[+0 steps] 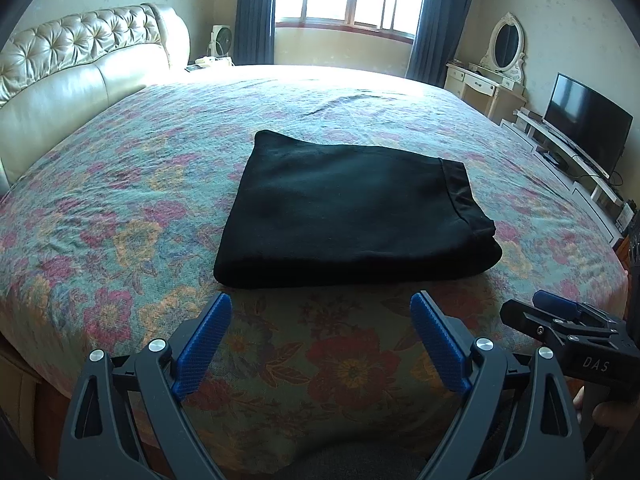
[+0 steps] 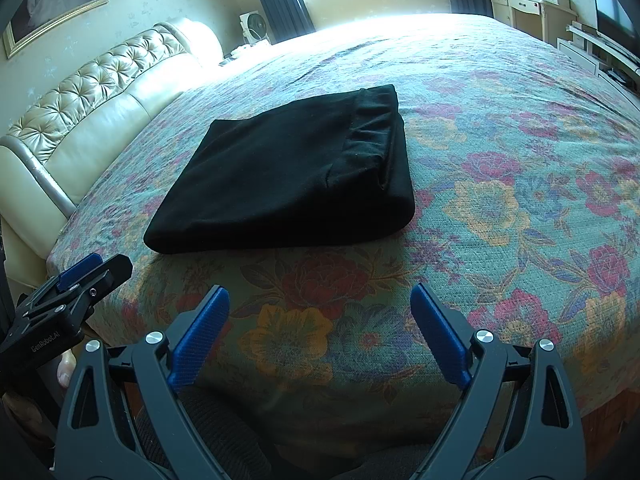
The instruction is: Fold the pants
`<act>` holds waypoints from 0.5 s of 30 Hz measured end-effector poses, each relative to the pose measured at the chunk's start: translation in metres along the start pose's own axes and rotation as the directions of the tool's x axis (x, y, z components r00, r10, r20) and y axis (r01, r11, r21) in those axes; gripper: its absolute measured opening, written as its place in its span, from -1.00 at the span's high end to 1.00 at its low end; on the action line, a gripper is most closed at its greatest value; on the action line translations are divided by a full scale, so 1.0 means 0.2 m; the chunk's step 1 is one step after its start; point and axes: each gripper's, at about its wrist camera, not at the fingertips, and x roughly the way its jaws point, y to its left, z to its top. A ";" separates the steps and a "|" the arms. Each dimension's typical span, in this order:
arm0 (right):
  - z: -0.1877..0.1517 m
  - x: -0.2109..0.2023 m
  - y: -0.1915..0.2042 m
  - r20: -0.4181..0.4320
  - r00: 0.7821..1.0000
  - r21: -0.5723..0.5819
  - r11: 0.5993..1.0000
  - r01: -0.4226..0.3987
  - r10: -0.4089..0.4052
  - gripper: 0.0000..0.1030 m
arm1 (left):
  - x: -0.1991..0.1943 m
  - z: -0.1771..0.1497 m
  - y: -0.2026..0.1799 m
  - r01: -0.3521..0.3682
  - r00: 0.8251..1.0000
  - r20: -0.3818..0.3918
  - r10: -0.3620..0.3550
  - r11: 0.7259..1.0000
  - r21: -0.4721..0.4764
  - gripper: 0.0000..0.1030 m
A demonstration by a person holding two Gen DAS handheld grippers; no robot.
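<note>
The black pants [image 1: 352, 208] lie folded in a flat, neat block on the flowery bedspread [image 1: 120, 216], w/ the waistband [image 2: 372, 128] on top at the right end. The long side of the block runs left to right, across the way both grippers point.

The left gripper [image 1: 320, 340] has the pants right in front of it, just past its tips. Its blue pads [image 1: 204, 344] are spread wide w/ nothing between them. The right gripper [image 2: 320, 336] has the pants ahead and off to its left. It is wide open too and holds nothing. So the left one looks a bit nearer and more square-on.

The folding looks about done. If one more fold is needed, the near edge is the part easy to reach.
</note>
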 end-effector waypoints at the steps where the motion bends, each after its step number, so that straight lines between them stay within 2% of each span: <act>1: 0.00 0.00 0.00 -0.001 1.000 0.000 1.000 0.000 0.000 -0.79 | -0.01 0.00 -0.01 0.002 1.000 0.004 -0.002 1.000 0.014 -0.74; 5: 0.00 0.00 0.00 0.000 1.000 0.000 1.000 -0.001 0.001 -0.79 | -0.05 0.01 -0.06 -0.016 0.999 0.049 0.012 0.997 0.078 -0.74; 11: 0.01 -0.02 -0.01 0.003 1.000 0.005 1.000 0.001 -0.001 -0.79 | -0.04 0.01 -0.06 0.020 0.999 0.027 -0.021 0.999 0.041 -0.74; 15: 0.02 -0.02 -0.01 0.004 1.000 0.008 1.000 0.002 -0.002 -0.79 | -0.02 0.00 -0.05 0.013 1.000 0.019 -0.014 0.999 0.033 -0.74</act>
